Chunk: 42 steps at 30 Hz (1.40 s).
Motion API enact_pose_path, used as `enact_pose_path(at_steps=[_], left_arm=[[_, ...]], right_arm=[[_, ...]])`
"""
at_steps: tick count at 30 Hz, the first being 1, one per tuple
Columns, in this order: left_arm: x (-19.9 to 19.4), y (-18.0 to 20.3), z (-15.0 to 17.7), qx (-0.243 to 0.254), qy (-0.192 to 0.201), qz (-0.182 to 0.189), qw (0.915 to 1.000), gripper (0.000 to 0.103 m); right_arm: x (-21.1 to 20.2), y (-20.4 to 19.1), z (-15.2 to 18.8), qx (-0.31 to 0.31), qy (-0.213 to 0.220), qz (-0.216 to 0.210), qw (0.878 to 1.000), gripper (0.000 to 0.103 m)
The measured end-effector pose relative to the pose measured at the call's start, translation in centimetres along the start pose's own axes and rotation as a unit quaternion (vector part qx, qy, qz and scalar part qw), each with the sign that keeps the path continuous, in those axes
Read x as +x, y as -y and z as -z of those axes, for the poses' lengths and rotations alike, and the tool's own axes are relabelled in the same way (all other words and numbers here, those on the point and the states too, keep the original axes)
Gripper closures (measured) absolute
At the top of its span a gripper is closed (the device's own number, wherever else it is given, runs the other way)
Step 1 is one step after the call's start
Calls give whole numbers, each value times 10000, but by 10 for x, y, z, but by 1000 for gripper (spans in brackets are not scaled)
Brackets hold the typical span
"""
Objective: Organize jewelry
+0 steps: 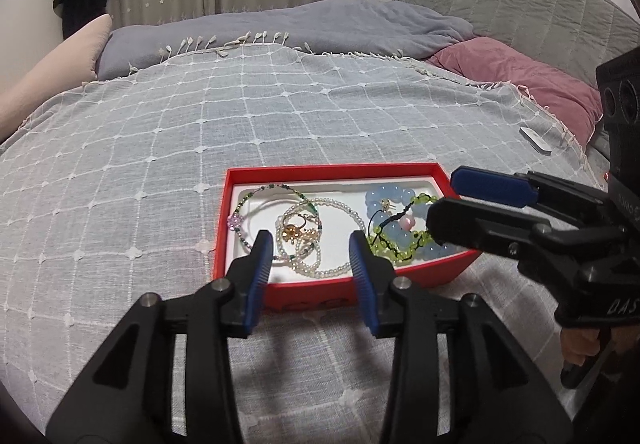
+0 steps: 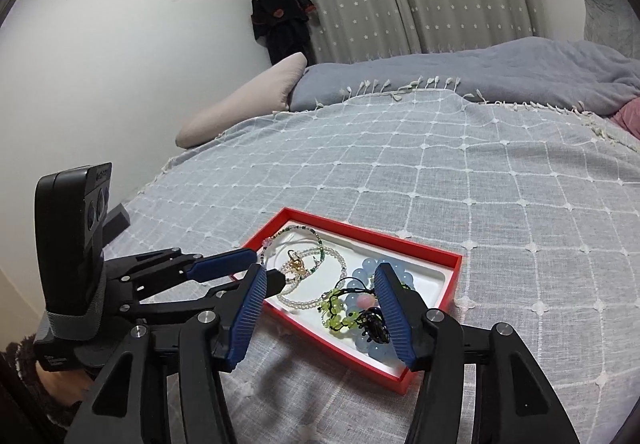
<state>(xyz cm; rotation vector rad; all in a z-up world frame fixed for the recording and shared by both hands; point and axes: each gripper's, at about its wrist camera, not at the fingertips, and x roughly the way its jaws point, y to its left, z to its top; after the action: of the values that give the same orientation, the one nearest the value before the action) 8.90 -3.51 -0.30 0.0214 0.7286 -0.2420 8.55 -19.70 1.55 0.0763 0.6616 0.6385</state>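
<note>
While both stand parted and empty, the left claw [image 1: 310, 258] hovers at the near edge of the shallow red cardboard tray [image 1: 248, 174] of beaded bracelets [image 1: 390, 222] on the bed [image 1: 160, 132], the right claw [image 2: 320, 308] above it

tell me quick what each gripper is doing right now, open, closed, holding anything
left gripper: open, holding nothing, over the near edge of the red box.
right gripper: open, holding nothing, over the beads.
</note>
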Motion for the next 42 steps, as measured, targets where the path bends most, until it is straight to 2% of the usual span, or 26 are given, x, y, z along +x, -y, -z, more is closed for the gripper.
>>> enact_pose_path(at_steps=[3,9,13,17,21,25,29,34,42], left_arm=[[-6,0,2,17,-10,-10,10000,52],[-18,3,6,33,-5,-97,9999,34],[-24,9,10,153,-54,-415,9990,22],[-25,11,15,124,-288,-601,9977,19],[-25,7,20,-53,-563,-808,9951,7],[-25,1,25,-279,-794,-954,9919,5],[-23,-3,32,-450,-1113,-971,9880,3],[-23,0,38,-553,-1266,-1119,9841,2],[-22,1,39,-588,-1331,-1136,9828,2]], right_arm=[[-5,0,0,-10,-12,41,10000,45],[-19,-1,2,-55,-35,181,9998,37],[-26,-1,6,9,-138,294,9995,30],[-28,-3,10,20,-299,526,9982,29],[-31,-7,13,2,-486,817,9955,27],[-35,-9,14,119,-668,1098,9916,21],[-34,-12,19,271,-1136,1342,9840,18],[-27,-18,28,304,-1555,1594,9744,16],[-20,-13,34,316,-1678,1837,9681,16]])
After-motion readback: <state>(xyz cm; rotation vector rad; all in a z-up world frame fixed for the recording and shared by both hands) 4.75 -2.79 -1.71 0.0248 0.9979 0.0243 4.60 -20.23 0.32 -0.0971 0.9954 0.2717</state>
